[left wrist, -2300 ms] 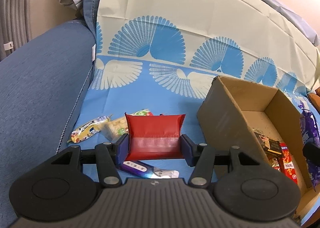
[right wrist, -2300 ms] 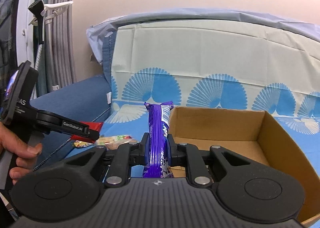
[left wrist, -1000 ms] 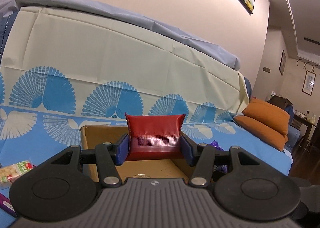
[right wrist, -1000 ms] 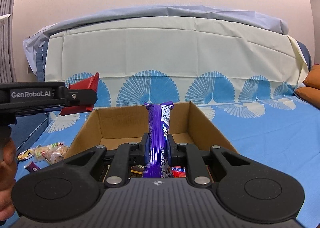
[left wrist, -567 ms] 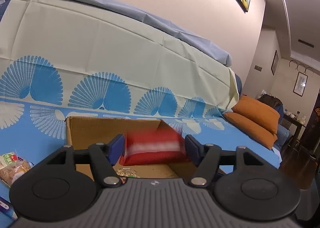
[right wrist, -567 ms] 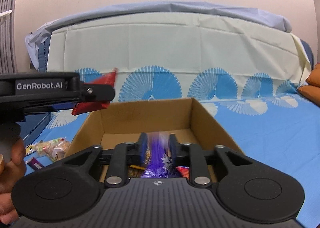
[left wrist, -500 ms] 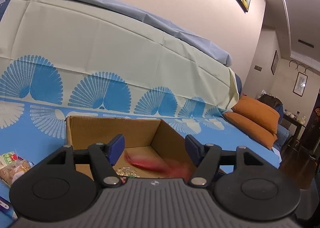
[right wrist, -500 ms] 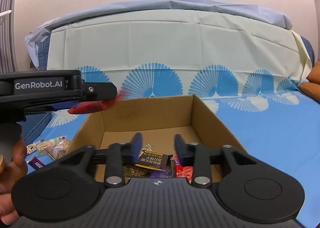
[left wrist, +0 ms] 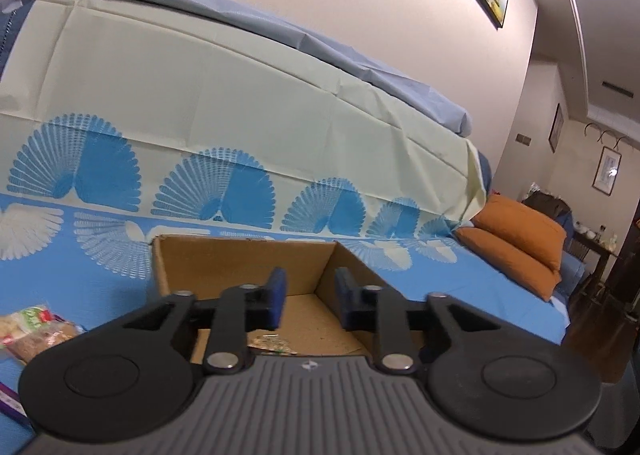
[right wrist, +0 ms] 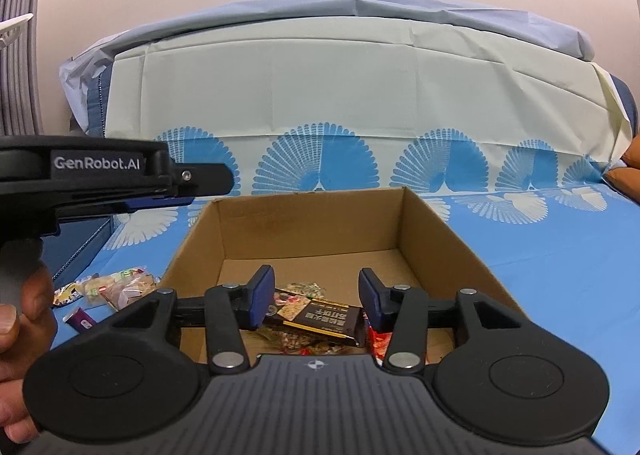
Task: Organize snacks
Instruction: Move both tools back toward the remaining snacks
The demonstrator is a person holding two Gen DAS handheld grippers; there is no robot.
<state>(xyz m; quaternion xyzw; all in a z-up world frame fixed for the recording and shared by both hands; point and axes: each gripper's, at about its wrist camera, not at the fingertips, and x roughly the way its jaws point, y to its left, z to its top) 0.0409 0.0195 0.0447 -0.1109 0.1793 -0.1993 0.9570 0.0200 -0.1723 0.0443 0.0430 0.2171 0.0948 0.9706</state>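
Between my left fingers (left wrist: 307, 297) nothing is sitting, and they're closing in on empty air right over the cardboard box (left wrist: 240, 261). Over on the right, my fingers (right wrist: 316, 297) are opening wider with nothing gripped either; they're hanging above the near end of the same box (right wrist: 308, 223). Straight below them a dark snack bar (right wrist: 320, 319) is lying flat on the box floor, on top of a couple of other wrappers, with a bit of red packet (right wrist: 378, 337) poking out just beside it. Left of the box, a few loose snacks (right wrist: 116, 287) are still lying on the blue patterned sheet (right wrist: 560, 247), plus a small purple one (right wrist: 80, 318) nearer to me. From the right camera my left gripper is showing side-on, with my hand (right wrist: 20, 319) wrapped around its handle. Further off, two orange cushions (left wrist: 516, 239) are stacked at the far end of the sofa.
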